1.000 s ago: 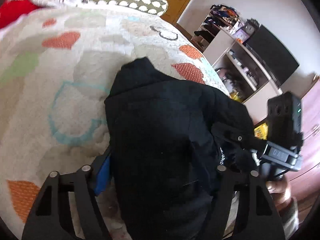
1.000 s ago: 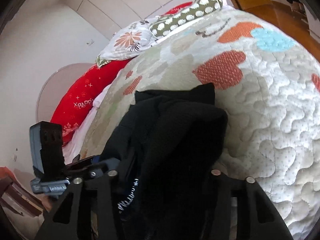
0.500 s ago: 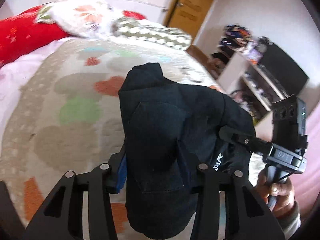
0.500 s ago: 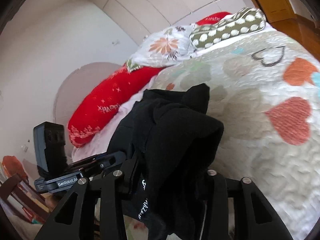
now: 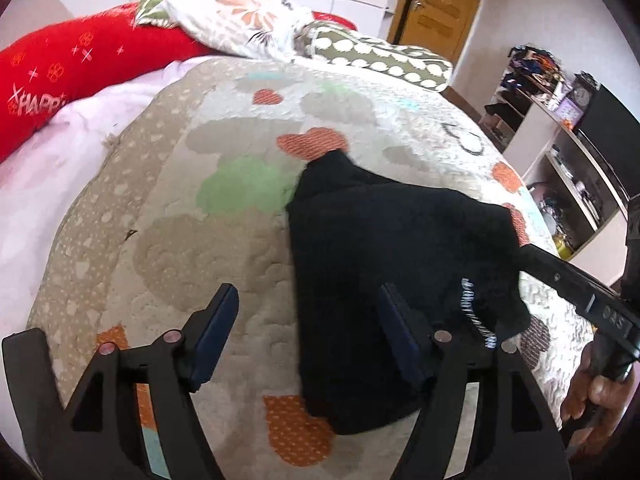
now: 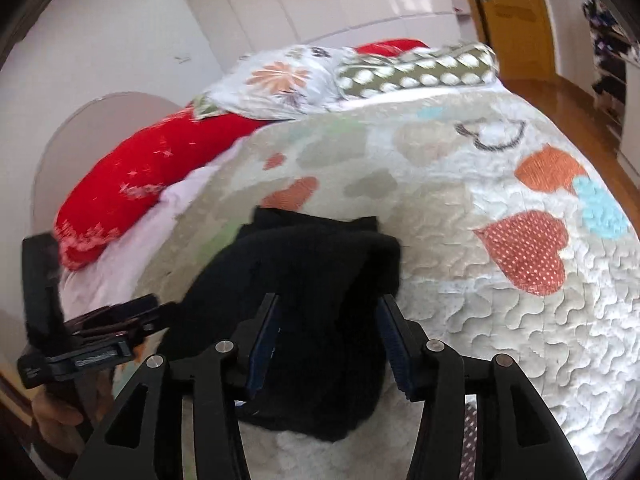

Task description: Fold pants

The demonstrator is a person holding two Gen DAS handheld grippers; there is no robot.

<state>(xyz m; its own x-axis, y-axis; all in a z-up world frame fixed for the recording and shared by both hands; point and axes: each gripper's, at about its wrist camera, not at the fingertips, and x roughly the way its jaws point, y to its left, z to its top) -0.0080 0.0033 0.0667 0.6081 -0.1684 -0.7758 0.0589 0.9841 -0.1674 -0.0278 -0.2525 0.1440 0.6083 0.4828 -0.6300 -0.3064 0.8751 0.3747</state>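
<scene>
On the quilt that covers the bed, with the pillows heaped at its far end, we have the black pants lying as a compact, many-layered bundle near the near edge; we judge the folding nearly complete, with only smoothing or a last tuck left, though we cannot count the layers. Its long axis seems to run from us toward the pillows, a narrow corner pointing away, the broader rounded end toward us; white lettering shows on its right flank. Our left gripper is spread wide and grasps nothing, one finger over bare quilt, the other above the bundle's left edge; our right gripper is likewise parted, straddling the bundle without pinching it.
</scene>
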